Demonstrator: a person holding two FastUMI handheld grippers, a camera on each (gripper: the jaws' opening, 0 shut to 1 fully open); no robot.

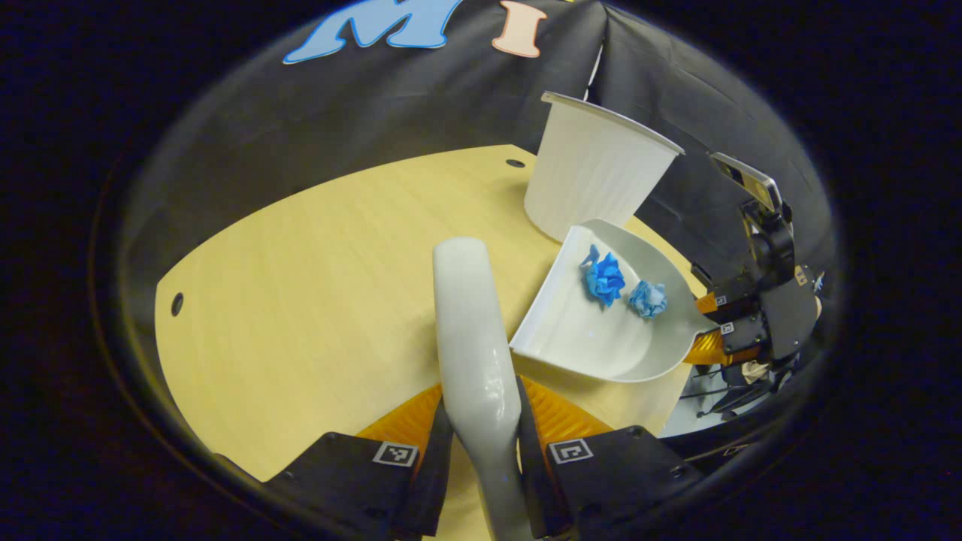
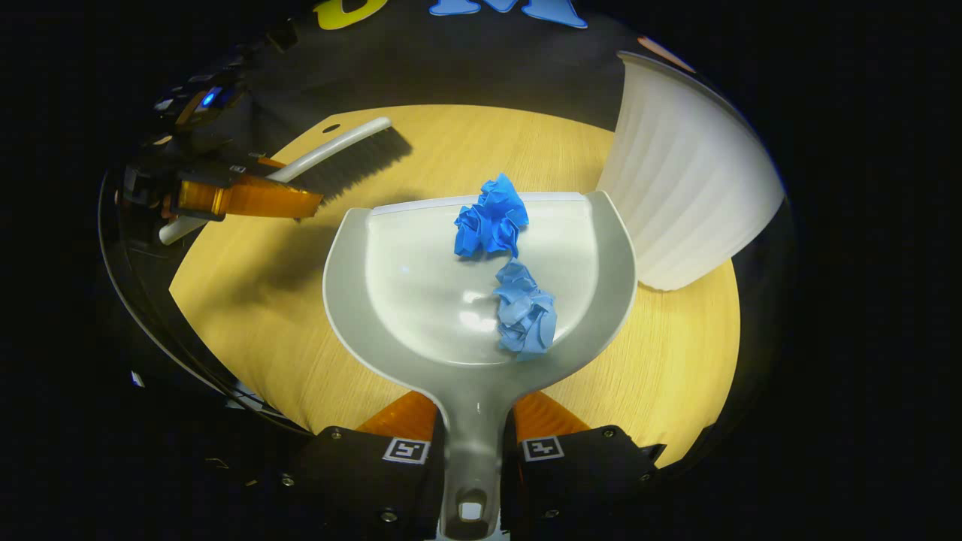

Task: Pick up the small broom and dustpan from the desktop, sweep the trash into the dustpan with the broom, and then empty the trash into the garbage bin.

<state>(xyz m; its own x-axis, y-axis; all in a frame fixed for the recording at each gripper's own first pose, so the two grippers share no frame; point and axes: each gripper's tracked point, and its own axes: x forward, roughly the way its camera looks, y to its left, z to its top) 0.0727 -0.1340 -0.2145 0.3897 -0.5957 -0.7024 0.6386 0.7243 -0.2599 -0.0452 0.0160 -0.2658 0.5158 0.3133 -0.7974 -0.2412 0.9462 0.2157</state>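
My left gripper (image 1: 481,424) is shut on the grey handle of the small broom (image 1: 472,330), which points forward over the wooden desk. In the right gripper view the broom (image 2: 342,159) shows its dark bristles at the far left, held by the left gripper (image 2: 289,201). My right gripper (image 2: 472,428) is shut on the handle of the grey dustpan (image 2: 421,300). Two crumpled blue paper balls lie in the pan, one (image 2: 490,219) at its front lip and one (image 2: 526,315) nearer the handle. The left gripper view has the dustpan (image 1: 594,330) with both balls beside the white garbage bin (image 1: 590,173).
The white ribbed garbage bin (image 2: 688,195) stands on the desk just right of the dustpan's front. The round-edged wooden desk (image 1: 301,285) has small dark holes near its rim. Black cloth walls close in behind it.
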